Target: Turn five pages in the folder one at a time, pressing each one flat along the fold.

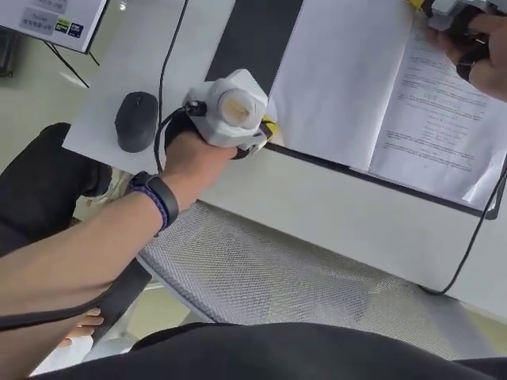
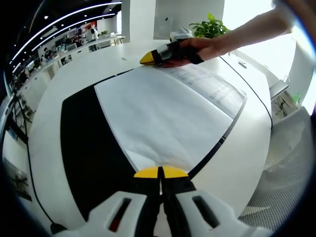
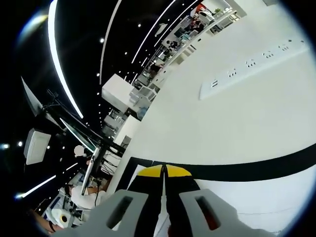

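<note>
White desk (image 1: 333, 214) bears open folder (image 1: 341, 79), fold pointing away; left tool (image 2: 161, 173), right tool (image 3: 164, 170) closed.

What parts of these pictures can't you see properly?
- Head view: the right tool is cut off by the top edge.
- Head view: the print on the right page is too small to read.
- Left gripper view: the left tool has its tips closed, and they hide whether it pinches the blank page.
- Head view: the monitor stickers are blurred and cut off by the top edge.

Left gripper (image 2: 161, 172) and right gripper (image 3: 164, 170), fingers (image 2: 147, 173) together.
</note>
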`<state>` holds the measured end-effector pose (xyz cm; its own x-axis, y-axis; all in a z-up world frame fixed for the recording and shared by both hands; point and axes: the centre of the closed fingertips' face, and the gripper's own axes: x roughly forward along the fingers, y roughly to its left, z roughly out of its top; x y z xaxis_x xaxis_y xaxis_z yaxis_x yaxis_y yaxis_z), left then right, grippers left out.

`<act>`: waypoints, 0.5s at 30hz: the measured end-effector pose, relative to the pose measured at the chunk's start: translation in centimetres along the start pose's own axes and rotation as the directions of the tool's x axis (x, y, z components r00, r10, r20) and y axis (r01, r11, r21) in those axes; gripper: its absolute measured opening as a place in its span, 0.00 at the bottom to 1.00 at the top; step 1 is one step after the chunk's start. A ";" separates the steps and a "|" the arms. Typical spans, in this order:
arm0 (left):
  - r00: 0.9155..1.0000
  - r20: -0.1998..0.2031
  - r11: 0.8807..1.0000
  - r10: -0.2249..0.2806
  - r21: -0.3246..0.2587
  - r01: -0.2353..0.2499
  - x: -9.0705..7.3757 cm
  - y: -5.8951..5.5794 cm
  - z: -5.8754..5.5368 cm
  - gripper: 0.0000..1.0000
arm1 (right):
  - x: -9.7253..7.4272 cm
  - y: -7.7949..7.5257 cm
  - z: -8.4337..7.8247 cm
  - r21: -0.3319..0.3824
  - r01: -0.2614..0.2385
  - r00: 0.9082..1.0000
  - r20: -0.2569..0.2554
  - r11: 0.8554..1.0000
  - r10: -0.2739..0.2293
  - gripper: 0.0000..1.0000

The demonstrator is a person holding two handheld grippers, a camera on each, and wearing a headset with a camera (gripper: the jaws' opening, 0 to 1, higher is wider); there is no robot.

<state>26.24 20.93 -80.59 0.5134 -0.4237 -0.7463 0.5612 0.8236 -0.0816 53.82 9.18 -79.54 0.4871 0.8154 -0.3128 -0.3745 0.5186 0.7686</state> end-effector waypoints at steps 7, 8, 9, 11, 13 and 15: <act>1.000 -0.005 1.000 -0.009 0.005 0.009 0.1 0.1 0.0 0.00 | -0.6 0.4 -1.1 0.002 -0.029 1.000 -0.005 1.000 0.029 0.00; 1.000 -0.005 1.000 -0.009 0.004 0.009 0.1 0.1 0.0 0.00 | -0.8 0.5 -1.4 0.003 -0.035 0.999 -0.010 0.999 0.035 0.00; 1.000 -0.004 1.000 -0.008 0.003 0.008 0.1 0.1 0.0 0.00 | -0.9 0.7 -1.7 0.000 -0.041 0.999 -0.018 0.999 0.041 0.00; 1.000 -0.001 1.000 -0.008 0.000 0.008 0.1 0.1 0.0 0.00 | -1.2 0.7 -2.2 -0.015 -0.052 0.998 -0.033 0.999 0.052 0.00; 1.000 -0.002 1.000 -0.008 -0.002 0.008 0.1 0.1 0.1 0.00 | -1.8 1.2 -3.1 -0.024 -0.069 0.996 -0.052 0.997 0.067 0.00; 1.000 -0.002 1.000 -0.008 -0.003 0.008 0.1 0.1 0.1 0.00 | -2.4 1.6 -4.0 -0.030 -0.084 0.994 -0.068 0.996 0.082 0.00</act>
<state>26.42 20.93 -80.65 0.5074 -0.4295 -0.7470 0.5634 0.8213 -0.0896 48.89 9.10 -79.74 0.3998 0.8709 -0.2858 -0.4379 0.4554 0.7752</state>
